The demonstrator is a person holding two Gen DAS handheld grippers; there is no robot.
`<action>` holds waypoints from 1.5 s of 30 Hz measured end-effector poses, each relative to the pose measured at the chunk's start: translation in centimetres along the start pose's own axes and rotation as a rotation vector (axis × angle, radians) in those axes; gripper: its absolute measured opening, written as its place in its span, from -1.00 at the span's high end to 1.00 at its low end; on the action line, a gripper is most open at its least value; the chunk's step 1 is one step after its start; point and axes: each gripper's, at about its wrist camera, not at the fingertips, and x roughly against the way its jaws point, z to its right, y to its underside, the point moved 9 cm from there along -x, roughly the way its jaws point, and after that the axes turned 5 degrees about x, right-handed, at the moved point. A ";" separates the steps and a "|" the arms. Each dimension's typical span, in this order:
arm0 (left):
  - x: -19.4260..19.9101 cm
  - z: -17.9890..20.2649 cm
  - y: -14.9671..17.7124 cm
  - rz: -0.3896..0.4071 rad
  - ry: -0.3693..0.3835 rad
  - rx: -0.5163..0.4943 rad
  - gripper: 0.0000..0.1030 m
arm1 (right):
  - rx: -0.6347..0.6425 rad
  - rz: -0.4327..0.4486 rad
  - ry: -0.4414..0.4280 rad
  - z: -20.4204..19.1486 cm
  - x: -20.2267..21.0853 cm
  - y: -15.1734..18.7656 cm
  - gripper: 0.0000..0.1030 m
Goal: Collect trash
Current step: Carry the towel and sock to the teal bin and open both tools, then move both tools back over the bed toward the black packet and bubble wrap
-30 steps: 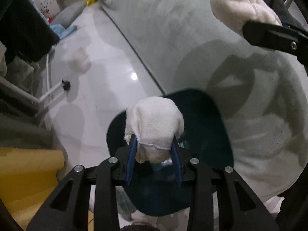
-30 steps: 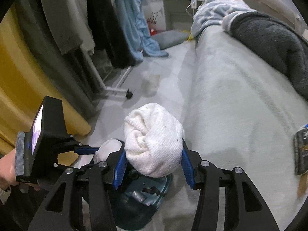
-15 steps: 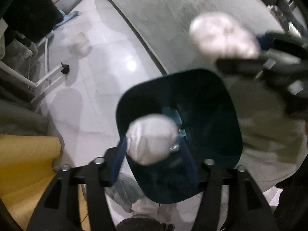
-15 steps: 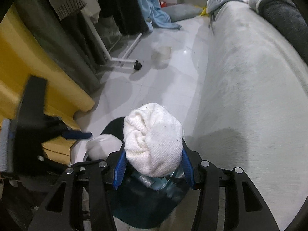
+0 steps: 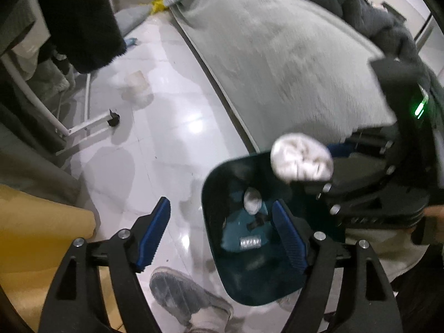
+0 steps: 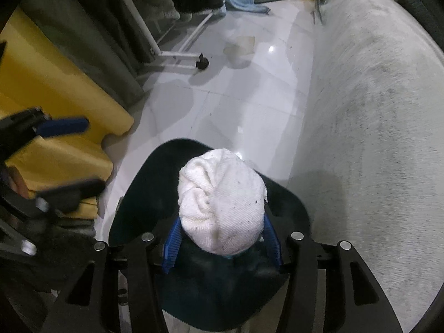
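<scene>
White rag wad (image 6: 222, 208) sits pinched in the right gripper (image 6: 222, 238), center frame, over the dark teal bin (image 6: 138, 194). Left gripper (image 5: 222, 236) gapes wide w/ nothing in it; a smaller wad (image 5: 252, 200) lies in the bin's bottom. Grey sofa (image 6: 374, 111) at right.

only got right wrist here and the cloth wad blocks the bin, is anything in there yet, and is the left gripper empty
observer: left gripper is open and empty; a small white wad lies on the teal bin's bottom.
operator: is my wad over the opening
observer: from the left wrist view, the cloth wad in the right gripper hangs over the bin's far rim, not its middle.
</scene>
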 end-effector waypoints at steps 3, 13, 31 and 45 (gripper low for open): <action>0.8 -0.5 -0.9 0.052 0.009 0.023 -0.52 | 0.009 -0.026 -0.002 -0.4 -0.6 0.4 -0.03; 4.2 -1.8 -3.7 0.222 0.030 0.094 -0.55 | 0.035 -0.083 -0.006 -1.2 -2.2 1.4 -0.05; 9.0 2.6 -7.9 0.462 0.051 0.085 -0.61 | 0.070 -0.046 -0.045 -1.2 1.0 2.4 -0.46; 10.9 9.1 -10.4 0.563 0.106 0.029 -0.67 | 0.081 0.189 -0.015 1.6 8.2 1.8 -0.51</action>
